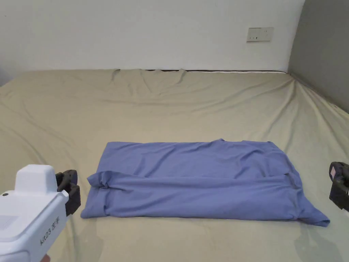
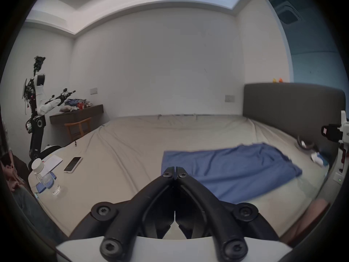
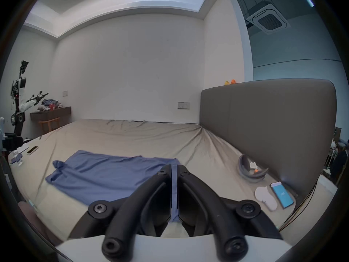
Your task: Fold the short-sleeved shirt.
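Blue shirt [image 1: 201, 180] — folded lengthwise, flat on bed

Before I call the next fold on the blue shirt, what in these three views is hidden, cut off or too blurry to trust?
- Right gripper, head view: cut by the frame edge.
- Shirt: its underside and tucked layers are hidden by its own top layer; which end is the collar is unclear.
- Shirt's near edge, right gripper view: covered by that gripper's own jaws, a blurred blue strip showing in the gap.
- Left gripper: jaws closed, off the shirt.
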`<action>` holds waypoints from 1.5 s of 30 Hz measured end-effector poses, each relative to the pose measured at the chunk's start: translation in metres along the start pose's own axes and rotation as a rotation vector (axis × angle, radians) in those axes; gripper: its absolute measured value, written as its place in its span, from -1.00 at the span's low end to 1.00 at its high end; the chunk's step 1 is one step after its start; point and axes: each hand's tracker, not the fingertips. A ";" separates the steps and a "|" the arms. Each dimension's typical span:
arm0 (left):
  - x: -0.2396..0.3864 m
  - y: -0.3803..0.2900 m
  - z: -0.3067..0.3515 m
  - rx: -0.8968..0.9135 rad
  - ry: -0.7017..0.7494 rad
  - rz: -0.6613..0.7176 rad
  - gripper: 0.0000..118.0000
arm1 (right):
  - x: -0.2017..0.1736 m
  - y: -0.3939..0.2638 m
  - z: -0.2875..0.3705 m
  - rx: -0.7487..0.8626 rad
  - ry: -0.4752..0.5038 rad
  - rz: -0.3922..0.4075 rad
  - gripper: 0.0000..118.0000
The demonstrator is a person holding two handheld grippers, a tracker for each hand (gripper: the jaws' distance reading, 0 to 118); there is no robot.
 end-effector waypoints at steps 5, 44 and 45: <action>-0.008 -0.009 -0.011 -0.012 -0.017 0.008 -1.00 | -0.005 -0.017 -0.002 -0.057 0.061 0.070 -1.00; -0.009 -0.064 -0.191 -0.423 -0.130 -0.014 -0.97 | 0.043 -0.111 -0.184 -0.562 0.103 0.087 0.78; -0.003 -0.060 -0.187 -0.427 -0.127 -0.015 -0.97 | 0.044 -0.117 -0.193 -0.571 0.078 0.088 0.71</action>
